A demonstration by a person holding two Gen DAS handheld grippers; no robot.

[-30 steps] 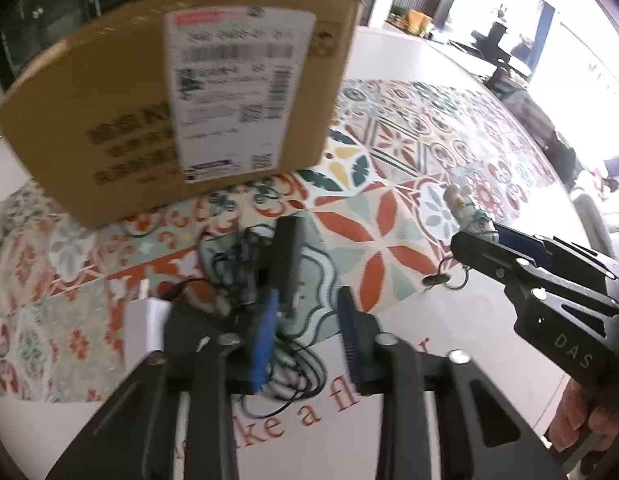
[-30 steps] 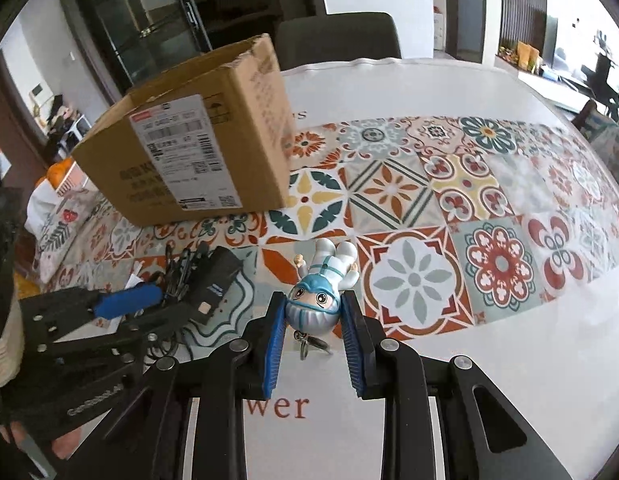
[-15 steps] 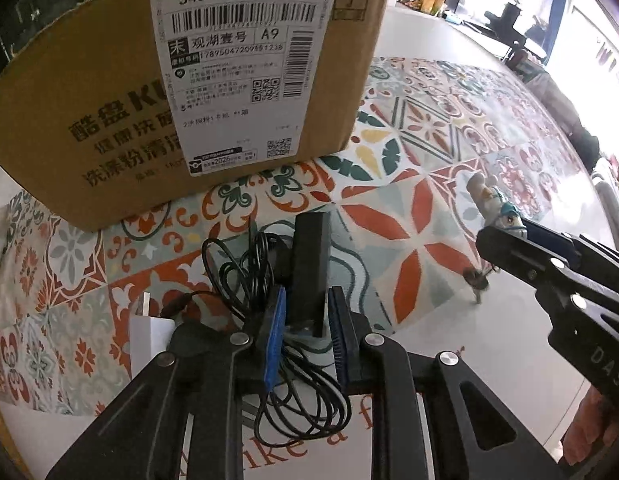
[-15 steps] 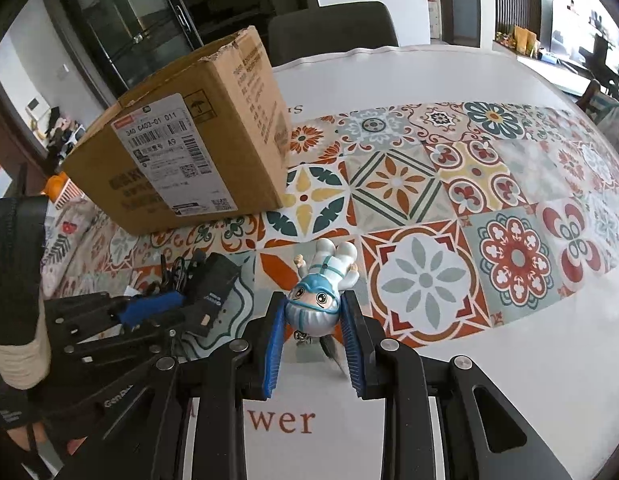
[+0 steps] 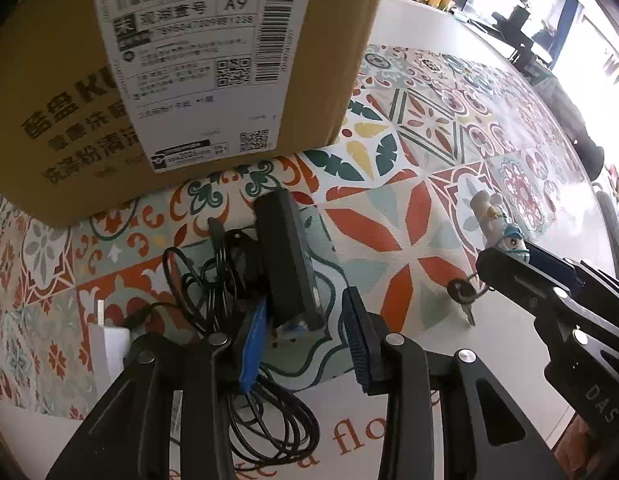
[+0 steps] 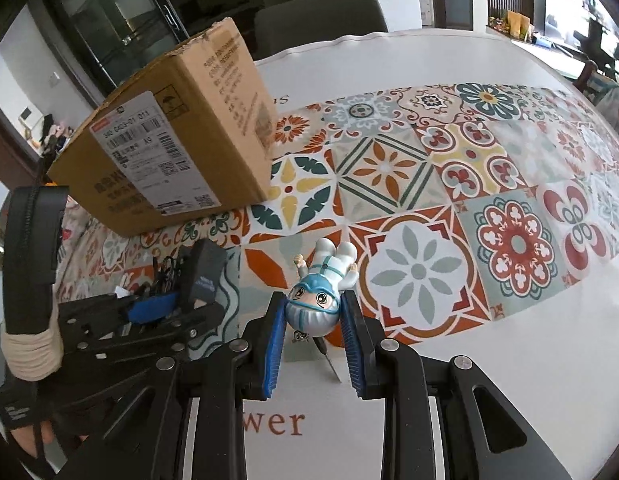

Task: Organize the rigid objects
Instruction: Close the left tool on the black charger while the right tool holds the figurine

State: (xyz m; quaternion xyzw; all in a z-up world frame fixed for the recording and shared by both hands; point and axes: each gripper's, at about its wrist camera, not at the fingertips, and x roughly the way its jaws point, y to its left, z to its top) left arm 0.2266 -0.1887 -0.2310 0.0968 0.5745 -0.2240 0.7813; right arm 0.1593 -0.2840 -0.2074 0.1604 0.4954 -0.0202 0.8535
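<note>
1. Looming larger across the top of the left wrist view than a second ago: cardboard box [image 5: 181,80], sitting toward the far left corner of the tiled tablecloth [image 5: 449,128]; black adapter [image 5: 287,260] now down on the cloth instead of pinched.
2. Judging progress as early: box flaps not visible from here, nothing seen going into it, adapter and figurine both outside it and waiting to be sorted.
3. Opening right now, left gripper [image 5: 305,336]: jaws spreading, pads no longer pressing, the adapter's near end lying between them against the left blue pad.
4. Lying just in front of the box, near the cloth's near left edge, with its tangled black cable [image 5: 213,280] alongside and a white plug [image 5: 105,344] to the left; long axis running from the gripper toward the box, far end pointing at it.
5. Pinching the figurine keychain [image 6: 317,304] by its head, right gripper [image 6: 313,340]: body pointing away across the tablecloth, head nearest the gripper, key ring and key [image 5: 463,300] dangling below.
</note>
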